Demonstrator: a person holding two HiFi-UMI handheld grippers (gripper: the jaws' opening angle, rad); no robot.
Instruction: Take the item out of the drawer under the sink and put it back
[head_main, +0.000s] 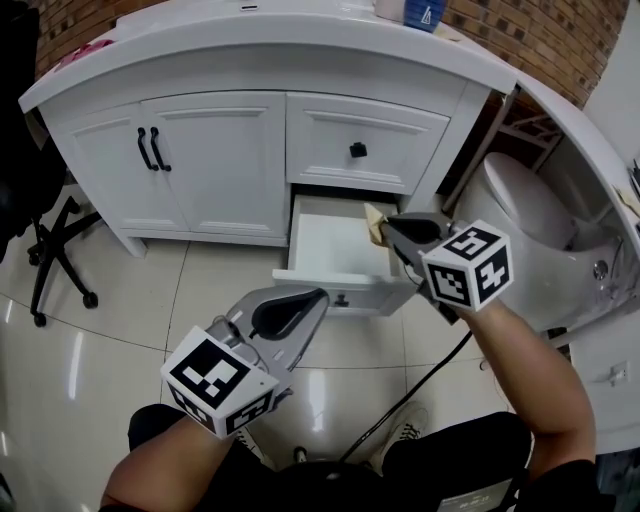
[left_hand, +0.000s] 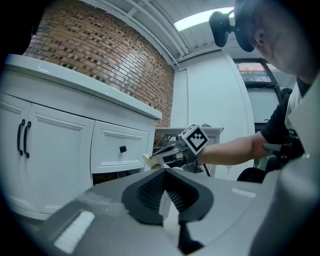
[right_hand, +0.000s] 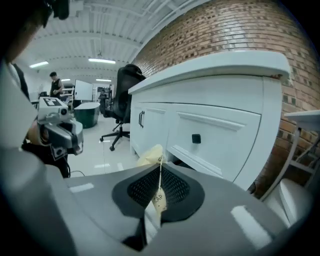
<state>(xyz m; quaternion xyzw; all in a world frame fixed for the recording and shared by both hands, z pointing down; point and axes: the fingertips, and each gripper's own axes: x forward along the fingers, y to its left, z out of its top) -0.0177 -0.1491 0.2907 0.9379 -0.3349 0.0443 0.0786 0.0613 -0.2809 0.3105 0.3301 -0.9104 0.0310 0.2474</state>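
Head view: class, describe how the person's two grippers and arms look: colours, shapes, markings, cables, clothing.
Both the left gripper and right gripper have grey wedge-shaped bodies with black ribbed pads. Each carries a white cube with black square markers. A black cable trails from the right one. The right arm is bare below a short black sleeve.

Pale yellow flat packet (head_main: 374, 224) pinched between the jaws of the right gripper (head_main: 388, 230), above the pulled-out white drawer (head_main: 345, 292)

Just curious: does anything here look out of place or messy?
Only the lower drawer, which stands pulled open. A pale yellow packet is pinched in the right gripper over it. Nothing looks spilled or broken.
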